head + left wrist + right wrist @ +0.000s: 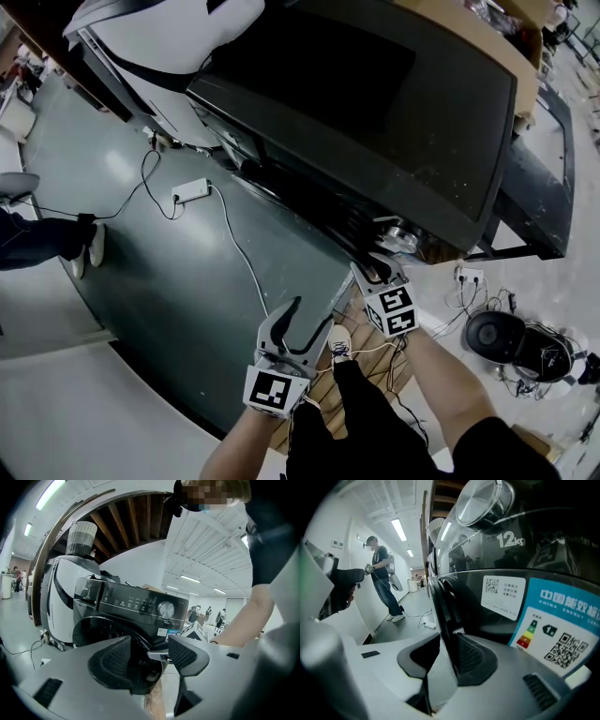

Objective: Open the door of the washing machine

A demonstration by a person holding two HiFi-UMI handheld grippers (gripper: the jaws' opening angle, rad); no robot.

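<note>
The black washing machine (375, 112) stands in front of me, its round door (101, 630) below the control panel with the dial (166, 609). My right gripper (378, 268) is at the door's right rim. In the right gripper view its jaws (447, 639) straddle the door's edge (440, 597), with the pads closed against it on both sides. My left gripper (310, 317) hangs lower and to the left, short of the machine's front. Its jaws (149, 651) stand wide open with nothing between them, pointing at the door.
A white appliance (159, 37) stands left of the washer with a woven basket (80, 538) on top. A power strip (192, 190) and cable lie on the grey floor. Another person (382, 573) stands beyond. Cables and a round device (497, 333) sit at the right.
</note>
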